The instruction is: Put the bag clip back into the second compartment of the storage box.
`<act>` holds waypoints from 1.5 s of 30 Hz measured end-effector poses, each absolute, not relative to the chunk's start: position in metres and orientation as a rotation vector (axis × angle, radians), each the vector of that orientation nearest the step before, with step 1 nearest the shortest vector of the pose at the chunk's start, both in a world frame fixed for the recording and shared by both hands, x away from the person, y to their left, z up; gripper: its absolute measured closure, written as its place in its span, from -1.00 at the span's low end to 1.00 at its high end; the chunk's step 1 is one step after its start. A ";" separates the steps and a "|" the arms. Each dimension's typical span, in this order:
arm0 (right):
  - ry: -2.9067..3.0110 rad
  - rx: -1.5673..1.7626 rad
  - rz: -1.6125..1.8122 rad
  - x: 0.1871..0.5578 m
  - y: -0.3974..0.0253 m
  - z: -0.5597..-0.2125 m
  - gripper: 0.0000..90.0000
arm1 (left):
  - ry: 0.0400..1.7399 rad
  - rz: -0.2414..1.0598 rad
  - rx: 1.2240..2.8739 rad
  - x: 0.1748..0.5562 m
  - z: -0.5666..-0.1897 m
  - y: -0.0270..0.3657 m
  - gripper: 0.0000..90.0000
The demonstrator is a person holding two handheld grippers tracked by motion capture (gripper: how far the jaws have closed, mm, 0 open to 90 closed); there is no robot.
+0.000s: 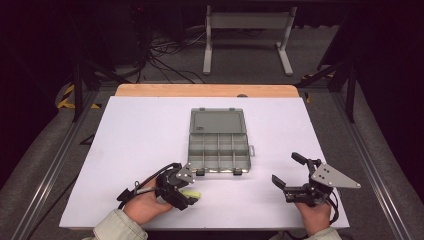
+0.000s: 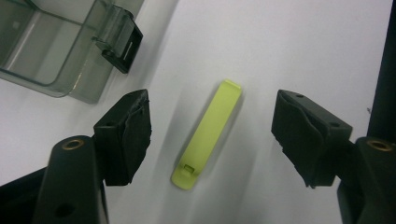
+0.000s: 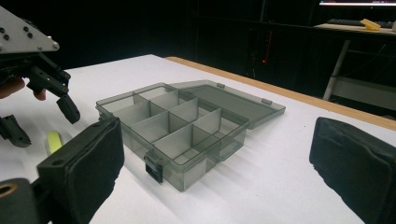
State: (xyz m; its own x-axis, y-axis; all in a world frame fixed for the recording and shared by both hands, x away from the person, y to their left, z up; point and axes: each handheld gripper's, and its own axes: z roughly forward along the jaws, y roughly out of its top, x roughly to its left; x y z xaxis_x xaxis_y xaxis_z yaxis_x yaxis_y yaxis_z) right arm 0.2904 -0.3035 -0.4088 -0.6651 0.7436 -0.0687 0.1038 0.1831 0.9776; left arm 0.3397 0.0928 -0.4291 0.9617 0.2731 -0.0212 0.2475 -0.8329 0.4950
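A white-topped desk [image 1: 140,135] with a pale wooden strip along its far edge carries everything. Near the middle of the desk, a little toward the far edge, sits a translucent grey plastic organiser box [image 1: 218,141] with its hinged lid laid flat open toward the far edge; the tray part is split by dividers into several compartments, all of which look bare, and small dark latches sit on its near wall.

Near the desk's near edge, right of centre, the right gripper [image 1: 289,172] is held in a hand [image 1: 314,216], its black fingers [image 3: 86,165] spread wide apart with nothing between them, pointing toward the box.

Left of centre near the same edge, the left gripper [image 1: 192,192] is held in the other hand [image 1: 145,206], tipped downward. Its fingers [image 2: 128,135] are also well apart, on either side of a small yellow-green flat plastic clip [image 2: 208,133] that lies on the desk just off the box's near left corner. Neither finger touches the clip.
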 end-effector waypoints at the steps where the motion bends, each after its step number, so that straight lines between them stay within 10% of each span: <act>1: 1.916 0.792 1.515 0.290 -0.303 -0.409 -0.91 | 0.369 0.070 2.600 0.340 -0.430 0.092 -0.34; 9: 1.917 0.791 1.516 0.290 -0.303 -0.409 -0.91 | 0.344 0.044 2.648 0.340 -0.435 0.088 -0.15; 19: 1.918 0.797 1.514 0.291 -0.303 -0.409 -0.91 | 0.300 0.078 2.681 0.338 -0.435 0.087 0.67; 45: 1.918 0.800 1.513 0.291 -0.303 -0.410 -0.91 | 0.253 0.096 2.602 0.327 -0.385 0.089 0.72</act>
